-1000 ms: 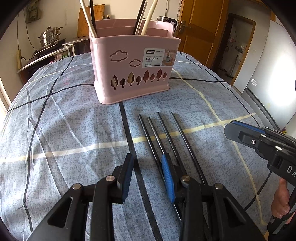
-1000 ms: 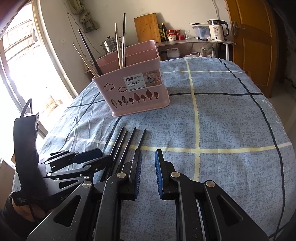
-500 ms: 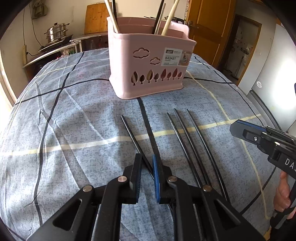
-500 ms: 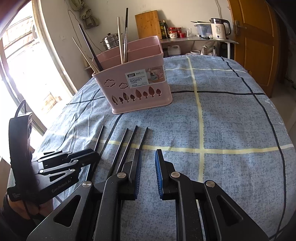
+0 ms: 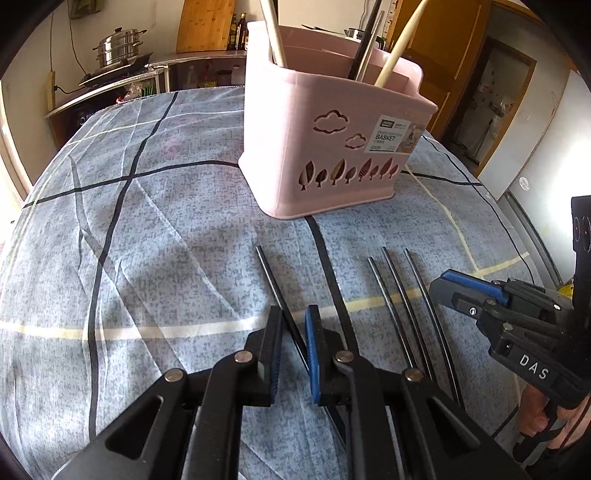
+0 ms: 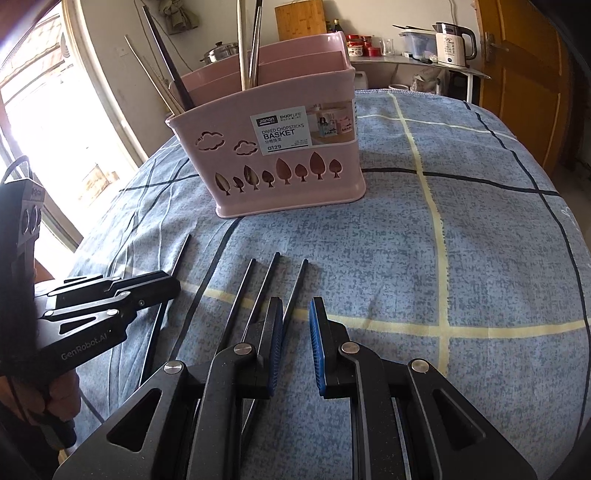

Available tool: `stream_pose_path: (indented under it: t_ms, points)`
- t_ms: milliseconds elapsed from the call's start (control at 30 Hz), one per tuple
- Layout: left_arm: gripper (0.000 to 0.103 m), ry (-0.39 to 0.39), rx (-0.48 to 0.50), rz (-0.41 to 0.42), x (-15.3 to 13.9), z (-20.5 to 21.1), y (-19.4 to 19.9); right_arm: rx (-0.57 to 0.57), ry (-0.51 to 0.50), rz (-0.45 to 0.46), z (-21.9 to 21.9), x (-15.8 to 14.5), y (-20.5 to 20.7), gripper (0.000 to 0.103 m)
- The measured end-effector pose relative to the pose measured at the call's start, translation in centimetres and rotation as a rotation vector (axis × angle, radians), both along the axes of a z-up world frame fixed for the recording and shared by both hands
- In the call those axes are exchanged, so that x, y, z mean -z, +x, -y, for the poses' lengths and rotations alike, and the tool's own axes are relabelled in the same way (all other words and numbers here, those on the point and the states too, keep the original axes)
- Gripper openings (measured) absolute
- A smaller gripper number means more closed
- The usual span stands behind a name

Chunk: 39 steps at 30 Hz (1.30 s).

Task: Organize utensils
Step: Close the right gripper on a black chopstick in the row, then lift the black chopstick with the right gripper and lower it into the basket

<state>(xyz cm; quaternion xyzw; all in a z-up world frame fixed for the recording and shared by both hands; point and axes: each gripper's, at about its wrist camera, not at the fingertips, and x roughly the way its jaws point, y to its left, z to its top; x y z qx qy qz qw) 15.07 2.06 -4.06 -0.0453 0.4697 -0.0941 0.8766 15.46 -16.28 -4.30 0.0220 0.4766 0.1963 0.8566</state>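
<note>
A pink chopstick basket (image 5: 332,147) (image 6: 280,155) stands upright on the blue checked cloth and holds several chopsticks. My left gripper (image 5: 293,325) is shut on one black chopstick (image 5: 275,284) and holds it off to the left of the others; it also shows in the right wrist view (image 6: 173,288). Three black chopsticks (image 5: 402,306) (image 6: 258,291) lie side by side on the cloth. My right gripper (image 6: 297,314) is nearly closed with a narrow gap, empty, just above their near ends; it also shows in the left wrist view (image 5: 465,291).
The blue checked cloth (image 6: 461,236) covers the table. Behind it stand a counter with a steel pot (image 5: 120,48), a cutting board (image 5: 207,26) and a kettle (image 6: 450,44). A wooden door (image 6: 524,74) is at the right.
My left gripper closed on one black chopstick and drew it left, apart from the other three. Both views have come closer to the basket.
</note>
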Motion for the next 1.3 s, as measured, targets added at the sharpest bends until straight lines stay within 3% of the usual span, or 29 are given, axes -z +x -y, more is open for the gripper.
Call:
stream_pose_path:
  t_ms: [233, 467, 567, 767, 1000, 1300]
  points:
    - [0.015, -0.029, -0.031, 0.017, 0.4, -0.5, 1.4, -0.018, -0.042, -0.002, -1.1, 0.7, 0.5, 0.015]
    - [0.015, 0.055, -0.016, 0.051, 0.4, 1.0, 1.2, -0.021, -0.104, 0.022, -1.8, 0.6, 0.5, 0.008]
    - [0.01, 0.077, 0.001, 0.054, 0.4, 1.7, 0.8, -0.019, -0.089, 0.014, -1.5, 0.6, 0.5, 0.007]
    - [0.007, 0.03, 0.021, 0.043, -0.2, 1.5, 0.1, -0.022, -0.033, 0.037, -0.8, -0.9, -0.2, 0.006]
    - [0.006, -0.022, 0.043, 0.122, -4.0, 1.3, -1.8, -0.019, 0.006, 0.126, 0.0, -4.4, -1.2, 0.006]
    - [0.005, -0.04, 0.071, 0.296, -11.1, 0.7, -2.8, -0.009, 0.042, 0.264, 0.5, -9.9, -1.8, 0.005]
